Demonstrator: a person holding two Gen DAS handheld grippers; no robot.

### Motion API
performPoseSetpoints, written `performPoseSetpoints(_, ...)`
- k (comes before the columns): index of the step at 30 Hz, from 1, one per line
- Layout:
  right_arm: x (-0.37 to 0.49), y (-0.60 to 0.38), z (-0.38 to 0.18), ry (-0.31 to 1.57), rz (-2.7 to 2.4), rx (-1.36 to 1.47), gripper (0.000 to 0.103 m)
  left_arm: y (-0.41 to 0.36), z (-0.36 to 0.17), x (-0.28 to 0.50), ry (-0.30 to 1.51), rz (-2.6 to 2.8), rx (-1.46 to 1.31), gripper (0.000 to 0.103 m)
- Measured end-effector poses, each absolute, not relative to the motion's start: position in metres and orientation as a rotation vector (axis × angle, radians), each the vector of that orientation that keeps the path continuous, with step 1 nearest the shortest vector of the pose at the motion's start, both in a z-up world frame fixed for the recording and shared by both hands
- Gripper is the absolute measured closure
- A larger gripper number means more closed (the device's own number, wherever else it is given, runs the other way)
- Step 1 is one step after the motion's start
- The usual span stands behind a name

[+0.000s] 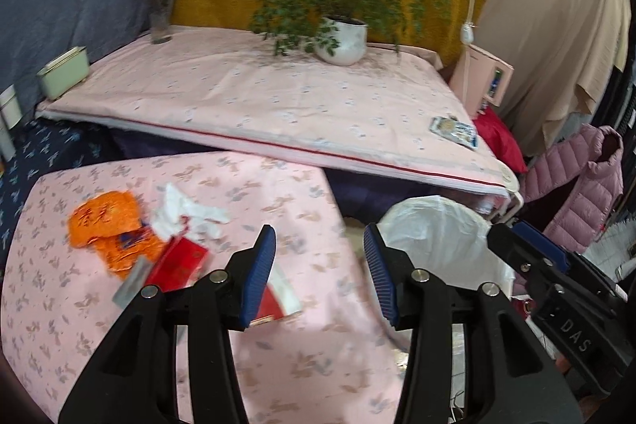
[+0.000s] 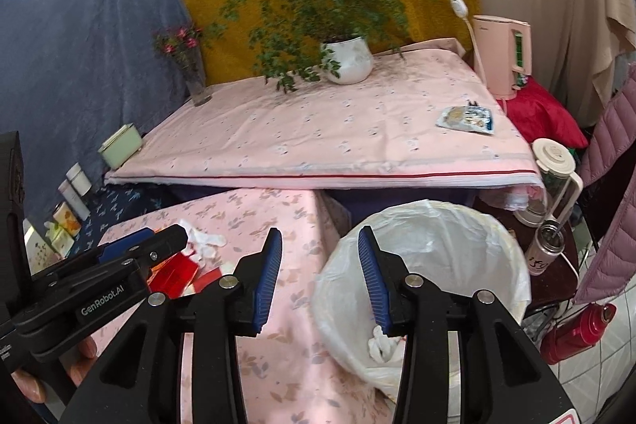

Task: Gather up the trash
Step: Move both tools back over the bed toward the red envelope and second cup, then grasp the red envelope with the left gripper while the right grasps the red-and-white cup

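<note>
- A crumpled orange foil wrapper (image 1: 104,225), white tissue (image 1: 187,211) and red card packet (image 1: 179,261) are seen on the pink floral worktop (image 1: 278,364), left of both grippers.
- The left hand-held gripper (image 1: 320,275), half-open and empty, is judged nearer them.
- The right hand-held gripper (image 2: 320,279), half-open and empty, is held beside the white-lined bin (image 2: 437,257).

Low desk (image 1: 278,304) under pink leaf-print cloth, lower left of frame. Lying on it: orange wrapper (image 1: 105,221), crumpled white tissue (image 1: 187,211), red packet (image 1: 179,263), red-and-white card (image 1: 280,299), all bunched close at left. Behind, higher desk (image 1: 258,106) in pale pink cloth across mid-frame, carrying glass vase of flowers (image 1: 161,2), white plant pot (image 1: 344,40), green box (image 1: 63,72), snack packet (image 1: 455,130) near right edge.
</note>
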State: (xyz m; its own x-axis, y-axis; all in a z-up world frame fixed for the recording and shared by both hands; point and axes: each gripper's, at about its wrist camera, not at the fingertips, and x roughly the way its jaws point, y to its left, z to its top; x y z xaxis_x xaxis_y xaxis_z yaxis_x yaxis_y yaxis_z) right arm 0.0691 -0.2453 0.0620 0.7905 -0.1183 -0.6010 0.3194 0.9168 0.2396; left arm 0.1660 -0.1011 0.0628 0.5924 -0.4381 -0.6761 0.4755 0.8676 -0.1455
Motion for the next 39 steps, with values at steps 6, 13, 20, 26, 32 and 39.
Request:
performPoseSetpoints(6, 0.088, -0.207, 0.05, 0.659, -0.178, 0.32, 0.063, -0.043, 0.044, 0.182, 0.784, -0.41, 0.023, 0.046)
performPoseSetpoints(13, 0.113, -0.156, 0.02, 0.738, -0.11, 0.291, 0.062, 0.011, 0.013, 0.196, 0.832, -0.313, 0.011, 0.046)
performPoseSetpoints(20, 0.141, -0.113, -0.012, 0.819, -0.052, 0.257, 0.062, 0.035, -0.012, 0.209, 0.875, -0.301, 0.015, 0.046)
performPoseSetpoints(26, 0.165, -0.09, -0.036, 0.88, -0.01, 0.234, 0.072, 0.044, -0.027, 0.221, 0.898, -0.314, 0.017, 0.046)
performPoseSetpoints(32, 0.184, -0.083, -0.053, 0.923, -0.003, 0.231, 0.079, 0.043, -0.035, 0.227, 0.911, -0.336, 0.03, 0.046)
performPoseSetpoints(39, 0.191, -0.081, -0.061, 0.937, 0.021, 0.227, 0.091, 0.029, -0.042, 0.234, 0.92, -0.365, 0.058, 0.047)
